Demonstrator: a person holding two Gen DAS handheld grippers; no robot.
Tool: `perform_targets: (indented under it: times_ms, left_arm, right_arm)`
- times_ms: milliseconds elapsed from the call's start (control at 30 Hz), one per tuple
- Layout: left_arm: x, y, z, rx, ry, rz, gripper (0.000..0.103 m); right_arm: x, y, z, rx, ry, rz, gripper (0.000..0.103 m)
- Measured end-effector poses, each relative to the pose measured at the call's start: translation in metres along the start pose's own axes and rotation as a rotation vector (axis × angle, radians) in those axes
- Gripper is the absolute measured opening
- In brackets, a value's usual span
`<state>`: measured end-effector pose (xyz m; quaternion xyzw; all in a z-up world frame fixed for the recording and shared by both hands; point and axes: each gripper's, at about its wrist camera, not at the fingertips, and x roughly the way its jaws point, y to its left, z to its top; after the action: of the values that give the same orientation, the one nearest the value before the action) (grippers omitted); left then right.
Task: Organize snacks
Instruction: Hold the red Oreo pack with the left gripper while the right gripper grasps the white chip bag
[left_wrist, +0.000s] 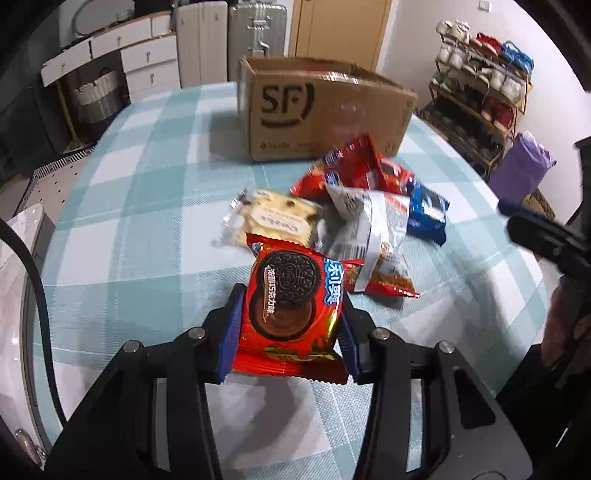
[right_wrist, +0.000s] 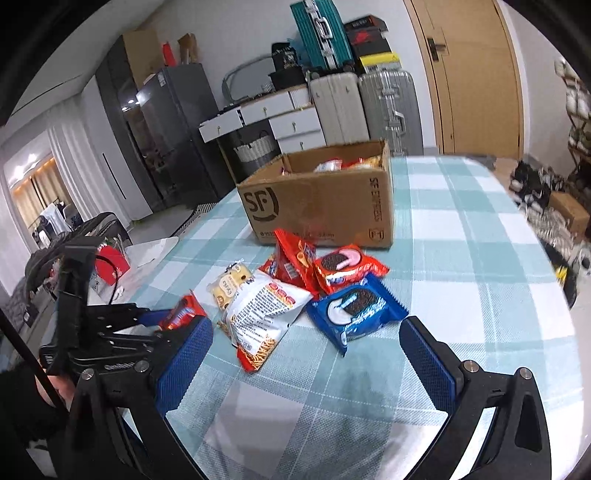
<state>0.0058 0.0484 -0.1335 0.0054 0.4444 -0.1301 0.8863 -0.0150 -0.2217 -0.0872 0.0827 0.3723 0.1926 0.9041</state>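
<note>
Claw (left_wrist: 290, 325) on the left clamped around red Oreo pack (left_wrist: 291, 302), right claw (right_wrist: 306, 365) spread wide.

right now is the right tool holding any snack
No, the right tool is open with nothing between its blue fingers, hovering over the checked tablecloth just short of the blue oreo pack.

One cardboard box (right_wrist: 321, 206), three red Oreo packs (left_wrist: 291, 310), one blue Oreo pack (right_wrist: 356, 310), one cracker pack (left_wrist: 273, 218), one noodle-snack bag (right_wrist: 262, 314)
</note>
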Motion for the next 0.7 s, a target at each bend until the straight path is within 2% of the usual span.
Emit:
perform_targets:
  times_ms: [200,367,567,600,633,700]
  left_arm:
    - [-0.022,0.012,-0.001,-0.033,-0.045,0.009,0.043]
    - [-0.033,0.022,-0.001,-0.053,-0.072,0.006,0.043]
    - [-0.042,0.028,-0.007,-0.069,-0.081,-0.006,0.043]
    - [-0.042,0.027,-0.007,-0.066,-0.083,-0.004,0.043]
    - [-0.044,0.028,-0.008,-0.067,-0.087,-0.007,0.043]
    - [-0.046,0.029,-0.008,-0.076,-0.093,-0.011,0.043]
  right_arm:
    - [0.029,-0.006,0.003,0.135,0.094,0.089,0.103]
    - [0.060,0.000,0.004,0.193,0.171,0.173,0.102]
    - [0.091,0.010,0.006,0.186,0.221,0.175,0.101]
    - [0.094,0.010,0.006,0.192,0.231,0.180,0.097]
    - [0.098,0.010,0.006,0.195,0.239,0.194,0.090]
    - [0.108,0.014,0.008,0.190,0.260,0.197,0.084]
